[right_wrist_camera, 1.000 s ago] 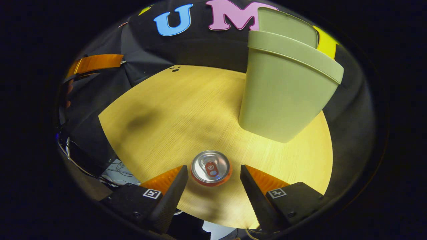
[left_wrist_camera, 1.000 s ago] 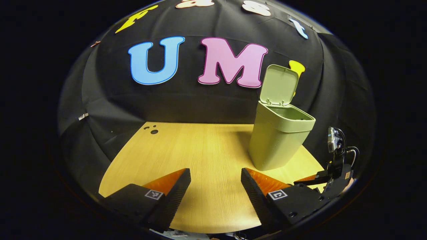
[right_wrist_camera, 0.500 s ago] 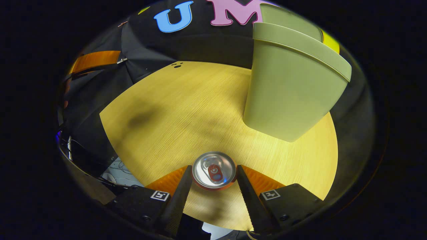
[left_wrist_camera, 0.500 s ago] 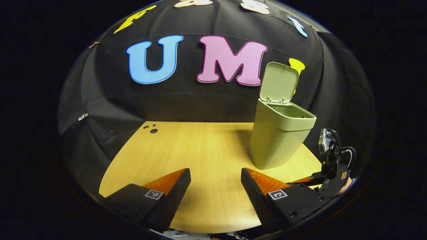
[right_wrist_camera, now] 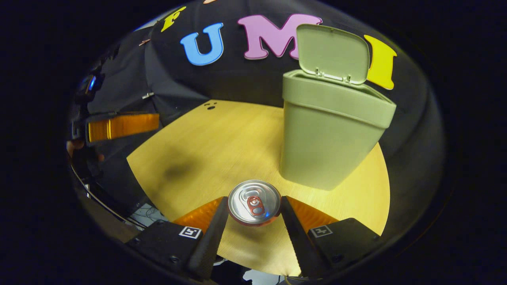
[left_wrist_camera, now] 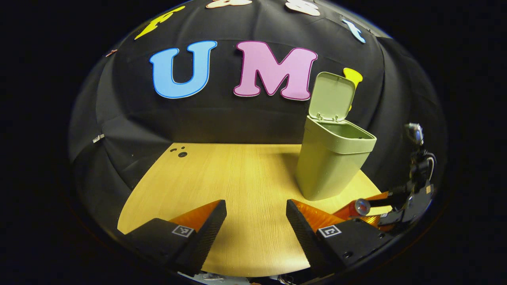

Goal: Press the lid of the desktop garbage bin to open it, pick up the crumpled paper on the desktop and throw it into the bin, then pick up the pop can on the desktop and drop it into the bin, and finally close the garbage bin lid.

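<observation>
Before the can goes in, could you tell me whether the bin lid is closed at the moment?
No, the lid stands upright on its hinge behind the open mouth of the bin.

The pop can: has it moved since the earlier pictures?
Yes. In the left gripper view, the pop can, clamped in the right gripper, now shows raised beside the bin, which kept its place on the table.

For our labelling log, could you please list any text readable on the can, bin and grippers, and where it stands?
None can be read.
pop can: only its plain top shows.
garbage bin: no wording.
right gripper: square coded markers, no letters.
</observation>
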